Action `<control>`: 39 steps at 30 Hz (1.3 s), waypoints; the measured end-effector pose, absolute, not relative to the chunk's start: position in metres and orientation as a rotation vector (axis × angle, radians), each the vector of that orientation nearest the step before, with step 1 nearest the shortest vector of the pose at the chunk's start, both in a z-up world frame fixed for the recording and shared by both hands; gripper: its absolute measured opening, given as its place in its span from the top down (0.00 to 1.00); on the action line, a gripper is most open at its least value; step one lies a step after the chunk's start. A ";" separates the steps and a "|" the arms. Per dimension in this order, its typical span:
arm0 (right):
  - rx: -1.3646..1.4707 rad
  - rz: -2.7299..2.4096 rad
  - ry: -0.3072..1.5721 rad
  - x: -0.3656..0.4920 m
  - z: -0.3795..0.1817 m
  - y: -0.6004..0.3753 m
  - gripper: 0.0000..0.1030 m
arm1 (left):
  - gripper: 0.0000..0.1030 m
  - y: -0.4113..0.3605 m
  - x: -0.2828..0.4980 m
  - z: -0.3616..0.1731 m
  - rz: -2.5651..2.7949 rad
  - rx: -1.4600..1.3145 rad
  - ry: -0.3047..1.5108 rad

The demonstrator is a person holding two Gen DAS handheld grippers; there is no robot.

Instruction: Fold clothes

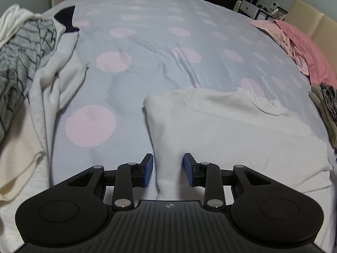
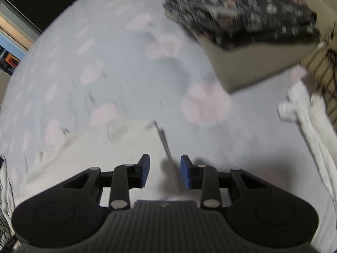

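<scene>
White garment [image 1: 221, 124] spread flat on the bed [image 1: 160, 48], lower right of the left wrist view, one edge doubled over along its left side, frilled neckline toward the right; same garment pale and blurred at lower left of the right wrist view [image 2: 101, 147], its straight edge running down to the tool

Likely a fold in hand, mid-garment: left tool [image 1: 168, 169] released, blue pads apart, a raised ridge of the white cloth standing between them but not pinched. Right tool [image 2: 165, 170] likewise spread wide, straddling the garment's right edge, nothing clamped; strong motion blur there. Next move probably calls for both tools to close on cloth at matching points along the near hem or sides, then lift and carry evenly, keeping the layers from slipping

Both tools low over the bed, pointing forward across it

Further out: heap of pale and grey striped clothes [image 1: 27, 63] at left; pink pillow [image 1: 307, 50] upper right; dark floral folded piece [image 2: 242, 10] on a tan one at top right of the right view
</scene>
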State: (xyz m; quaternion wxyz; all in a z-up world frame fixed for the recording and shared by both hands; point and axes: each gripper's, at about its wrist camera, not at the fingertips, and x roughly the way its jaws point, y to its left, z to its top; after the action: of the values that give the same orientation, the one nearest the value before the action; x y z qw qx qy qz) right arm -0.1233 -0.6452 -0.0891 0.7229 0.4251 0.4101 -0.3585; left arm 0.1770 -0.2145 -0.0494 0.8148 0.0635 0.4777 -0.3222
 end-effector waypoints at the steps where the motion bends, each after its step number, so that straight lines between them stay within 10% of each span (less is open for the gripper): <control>1: 0.963 -0.788 0.916 -0.125 -0.095 -0.645 0.66 | 0.71 -0.215 0.178 -0.051 -0.687 0.129 1.022; 9: 1.107 -0.787 0.932 -0.132 -0.109 -0.639 0.92 | 0.88 -0.222 0.174 -0.051 -0.690 0.126 0.988; 25: 0.953 -0.785 0.978 -0.150 -0.097 -0.603 0.94 | 0.89 -0.211 0.190 -0.045 -0.677 0.098 0.981; 39: 0.946 -0.777 0.838 -0.153 -0.084 -0.619 0.67 | 0.52 -0.185 0.176 -0.047 -0.774 0.104 1.061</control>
State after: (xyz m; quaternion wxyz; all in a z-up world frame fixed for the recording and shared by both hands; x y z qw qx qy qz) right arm -0.1529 -0.6195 -0.0844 0.7374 0.4308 0.3815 -0.3537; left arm 0.1761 -0.1847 -0.0467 0.7907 0.0485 0.4929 -0.3597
